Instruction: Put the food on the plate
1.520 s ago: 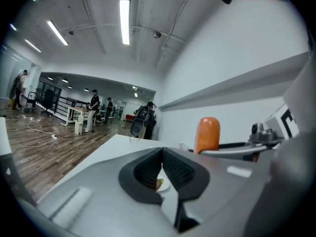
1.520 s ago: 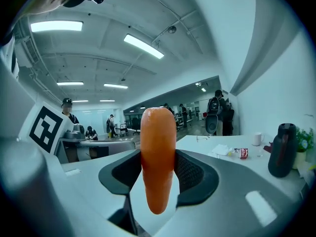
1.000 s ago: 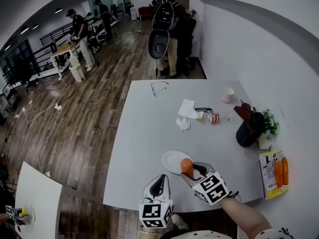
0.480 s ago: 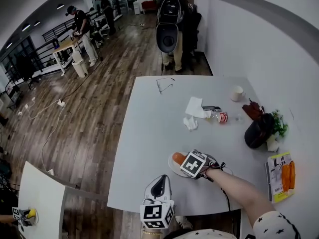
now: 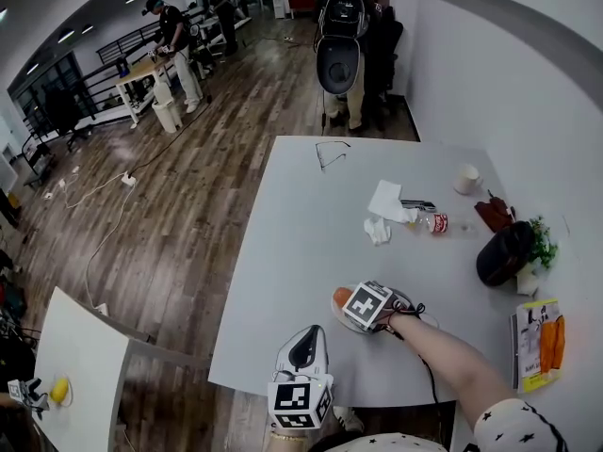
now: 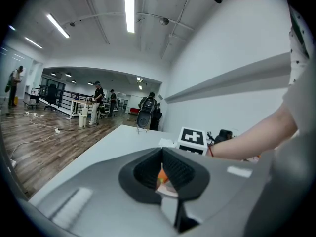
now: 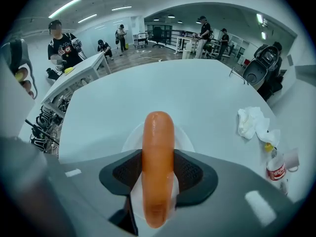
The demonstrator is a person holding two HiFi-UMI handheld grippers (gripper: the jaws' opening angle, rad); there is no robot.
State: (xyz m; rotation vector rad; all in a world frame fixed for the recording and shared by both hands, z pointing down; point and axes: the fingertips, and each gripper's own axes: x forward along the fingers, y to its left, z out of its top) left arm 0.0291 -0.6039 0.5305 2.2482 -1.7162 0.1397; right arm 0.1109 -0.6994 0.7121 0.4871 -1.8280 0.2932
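An orange sausage (image 7: 158,167) sticks out forward between the jaws of my right gripper (image 7: 158,154), which is shut on it. It hangs just over a small white plate (image 7: 132,135) near the table's front edge. From the head view the sausage (image 5: 342,298) points left over the plate (image 5: 350,325), with my right gripper (image 5: 352,301) behind it. My left gripper (image 5: 305,335) rests at the table's front edge, shut and with nothing in it. Past the closed tips of the left gripper (image 6: 161,150), a sliver of sausage and plate shows.
Crumpled tissues (image 5: 384,201) and a small cola bottle (image 5: 436,222) lie mid-table. Glasses (image 5: 330,154) sit at the far edge. A paper cup (image 5: 466,178), a black cap (image 5: 504,252), a small plant (image 5: 542,241) and a yellow packet (image 5: 537,339) line the right side. People stand beyond the table.
My right gripper has swung to point left and carried the sausage over the plate; in the last half second it has barely moved. The left gripper has stayed put.
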